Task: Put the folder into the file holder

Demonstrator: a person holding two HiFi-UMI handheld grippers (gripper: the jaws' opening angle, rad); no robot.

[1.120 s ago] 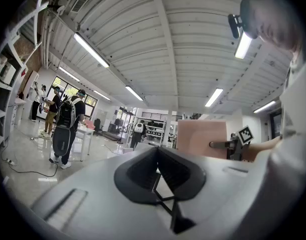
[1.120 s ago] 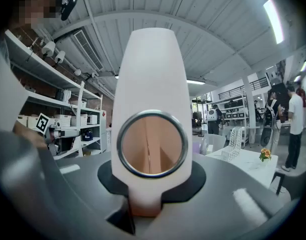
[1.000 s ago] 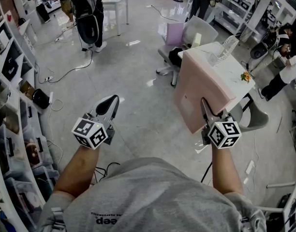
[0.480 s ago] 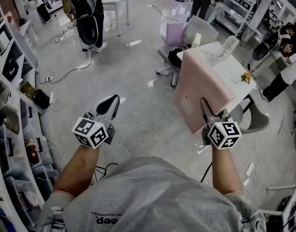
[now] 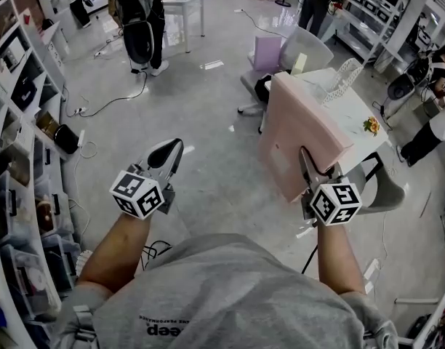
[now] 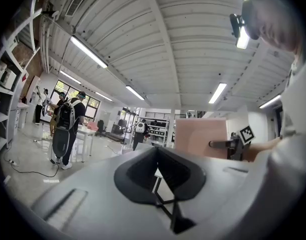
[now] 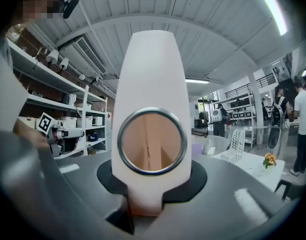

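My right gripper (image 5: 305, 160) is shut on the lower edge of a pink folder (image 5: 299, 133) and holds it upright in the air, in front of the white table (image 5: 353, 111). In the right gripper view the folder's pale spine (image 7: 152, 84), with its metal-rimmed finger hole, stands between the jaws of that gripper (image 7: 152, 196). The white mesh file holder (image 5: 344, 73) stands on the table behind the folder and shows again, further off, as the file holder (image 7: 236, 145). My left gripper (image 5: 166, 155) hangs over the floor to the left, shut and empty.
A small flower (image 5: 369, 125) lies on the table's right side. Grey chairs (image 5: 302, 46) stand behind and beside the table. Shelving (image 5: 19, 122) lines the left wall. A person with a backpack (image 5: 139, 20) stands by a far white table, and cables cross the floor.
The head view has shifted slightly. Both grippers and the folder keep nearly the same pose.
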